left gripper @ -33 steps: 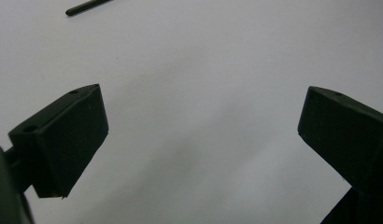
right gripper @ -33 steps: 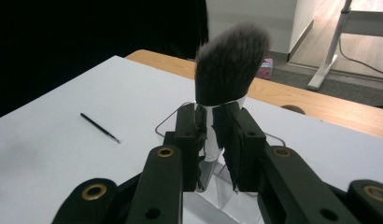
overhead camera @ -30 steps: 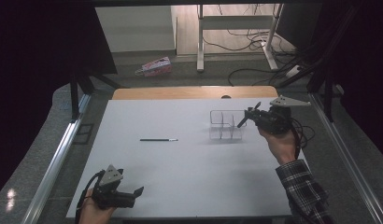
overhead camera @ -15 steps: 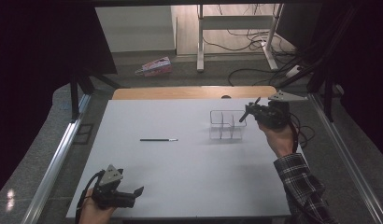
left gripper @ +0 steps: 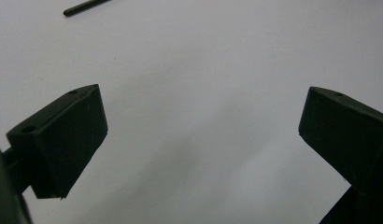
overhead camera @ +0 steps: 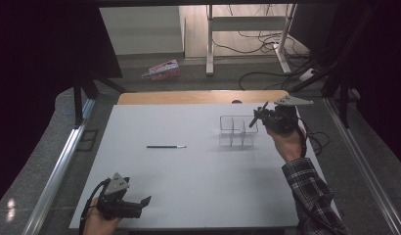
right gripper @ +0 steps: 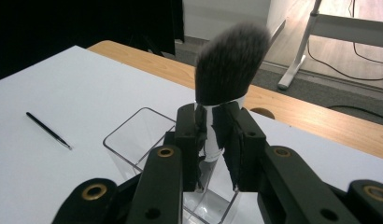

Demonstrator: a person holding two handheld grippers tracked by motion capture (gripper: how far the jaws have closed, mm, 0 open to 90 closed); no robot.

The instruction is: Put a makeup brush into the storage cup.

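At the near left edge the left gripper [overhead camera: 140,203] rests with jaws apart, a thin pencil [overhead camera: 165,146] lies left-to-right mid-table, and far right the right gripper [right gripper: 212,140] clamps a makeup brush [right gripper: 227,65], bristles up, over the clear organizer [overhead camera: 237,131].

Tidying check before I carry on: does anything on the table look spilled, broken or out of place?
Nothing looks spilled or broken. The clear organizer stands upright, and the right gripper is shut on the makeup brush just above it. The one stray is the thin black pencil, lying flat alone mid-table. The left gripper is open and empty.
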